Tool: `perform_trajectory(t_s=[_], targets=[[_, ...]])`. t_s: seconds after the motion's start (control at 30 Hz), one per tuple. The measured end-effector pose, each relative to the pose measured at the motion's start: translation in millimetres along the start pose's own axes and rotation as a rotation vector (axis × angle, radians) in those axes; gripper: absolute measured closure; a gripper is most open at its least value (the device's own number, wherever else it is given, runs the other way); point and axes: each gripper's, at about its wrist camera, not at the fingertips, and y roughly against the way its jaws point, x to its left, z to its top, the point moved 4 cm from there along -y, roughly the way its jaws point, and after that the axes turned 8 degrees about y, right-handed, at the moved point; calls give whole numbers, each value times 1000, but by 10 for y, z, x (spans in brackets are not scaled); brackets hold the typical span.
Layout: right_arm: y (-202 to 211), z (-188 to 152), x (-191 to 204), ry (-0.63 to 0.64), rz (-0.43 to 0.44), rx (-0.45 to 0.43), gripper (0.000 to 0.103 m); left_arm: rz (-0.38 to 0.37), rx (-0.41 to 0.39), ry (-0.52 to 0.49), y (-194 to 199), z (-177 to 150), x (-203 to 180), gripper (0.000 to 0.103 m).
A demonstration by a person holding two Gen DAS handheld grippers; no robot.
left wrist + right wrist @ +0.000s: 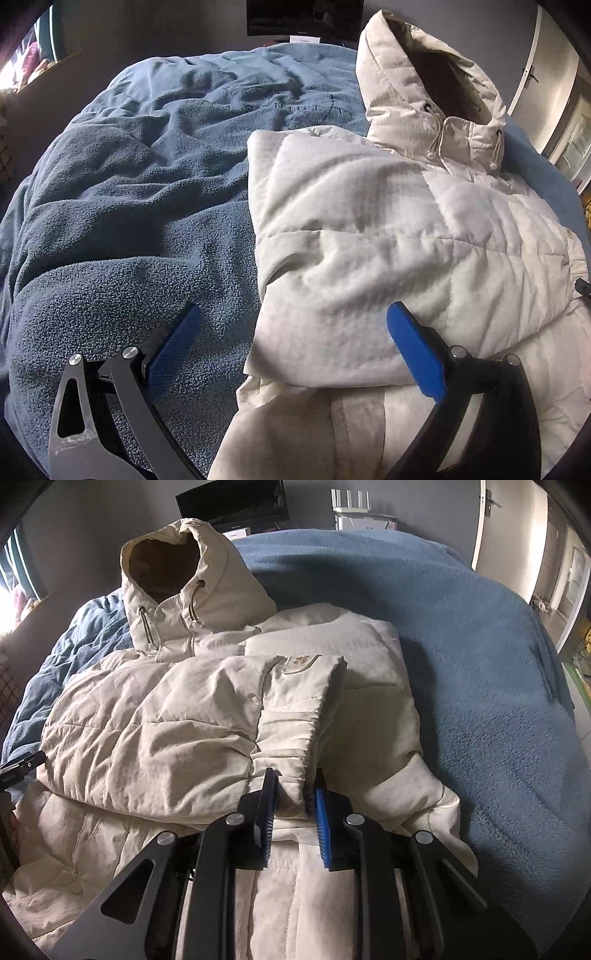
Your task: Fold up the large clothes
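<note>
A cream puffer jacket lies front-up on a bed covered by a blue blanket, its hood at the far end, standing open with drawcords hanging at the collar. In the right wrist view, one sleeve is folded across the chest, and its gathered cuff ends near the camera.

The right claw is clenched on that cuff: its two fingers stand close together, with a fold of the cuff's edge pinched between the dark pad on the left and the blue pad on the right. The claw sits over the jacket's front placket, low on the body.

In the left wrist view the jacket fills the right half, and the folded sleeve shows as a broad quilted panel lying across the body, its left edge lined up near the jacket's side. The left claw is released and spread wide, holding nothing. Its left finger hangs over the blanket just beside the jacket. Its right finger is over the sleeve panel; whether it touches the fabric cannot be told.

The blanket is rumpled on the left side and smoother on the right. A dark screen stands against the far wall, and a door is at far right.
</note>
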Motion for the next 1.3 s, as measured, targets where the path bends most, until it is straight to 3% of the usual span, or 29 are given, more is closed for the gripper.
perform_trajectory(t_s=[0.17, 0.23, 0.33, 0.47, 0.6, 0.7, 0.9, 1.1, 1.3], targets=[[75, 49, -19, 0, -48, -35, 56, 1, 2, -10, -6, -11, -30, 7], [138, 100, 11, 23, -65, -68, 54, 0, -15, -12, 35, 7, -38, 7], [208, 234, 117, 79, -77, -108, 43, 6, -42, -27, 140, 118, -100, 7], [172, 439, 237, 103, -52, -112, 37, -58, -42, -40, 287, 450, -346, 7], [-50, 580, 327, 127, -51, -73, 35, -68, -29, -88, 259, 777, -637, 7], [-265, 627, 365, 137, -63, -51, 35, -63, 11, -87, 2, 868, -754, 7], [-581, 586, 340, 150, -63, -15, 32, -43, 54, -76, -584, 580, -720, 7], [-456, 839, 412, 162, -51, -84, 32, -64, -18, -97, -524, 520, -672, 7], [-488, 1559, 632, 155, -3, -144, 32, -112, -105, -94, -334, 656, -716, 7]])
